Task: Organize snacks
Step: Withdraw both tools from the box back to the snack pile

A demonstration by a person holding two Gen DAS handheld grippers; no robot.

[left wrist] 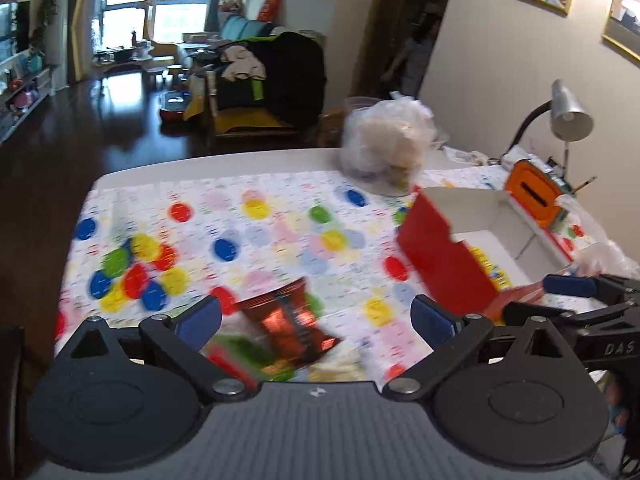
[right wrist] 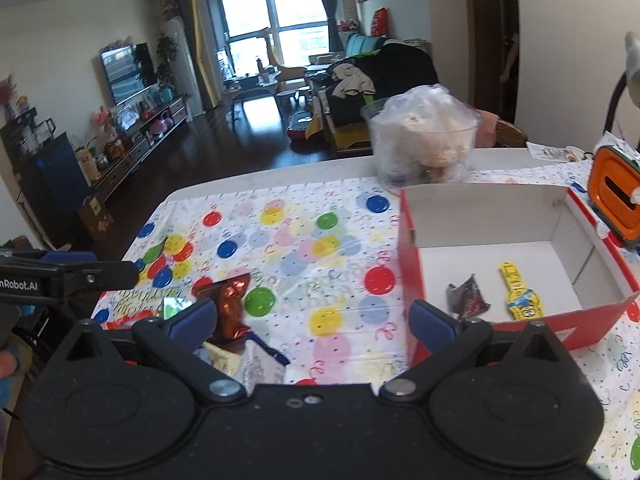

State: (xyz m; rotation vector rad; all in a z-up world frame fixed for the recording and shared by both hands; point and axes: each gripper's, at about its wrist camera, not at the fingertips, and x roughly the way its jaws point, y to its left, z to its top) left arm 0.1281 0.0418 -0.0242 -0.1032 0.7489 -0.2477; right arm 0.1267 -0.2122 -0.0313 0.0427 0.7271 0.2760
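Note:
A red box (left wrist: pixel 444 256) with a white inside stands on the table's right side; it also shows in the right wrist view (right wrist: pixel 408 248). Inside it lie a dark snack packet (right wrist: pixel 466 296) and a yellow packet (right wrist: pixel 520 292). A shiny red-brown snack packet (left wrist: pixel 292 320) lies on the dotted tablecloth between my left gripper's (left wrist: pixel 316 318) open fingers, untouched. More packets (left wrist: pixel 248 356) lie just below it. My right gripper (right wrist: pixel 314 318) is open and empty, left of the box, with the red-brown packet (right wrist: pixel 230 304) and a white packet (right wrist: pixel 256 364) near its left finger.
A clear tub of wrapped snacks (right wrist: pixel 424 144) stands behind the box. An orange container (right wrist: pixel 616 200) and a desk lamp (left wrist: pixel 568 116) stand at the far right. The table's far edge (left wrist: pixel 220 160) drops to a dark floor. My right gripper shows in the left wrist view (left wrist: pixel 576 292).

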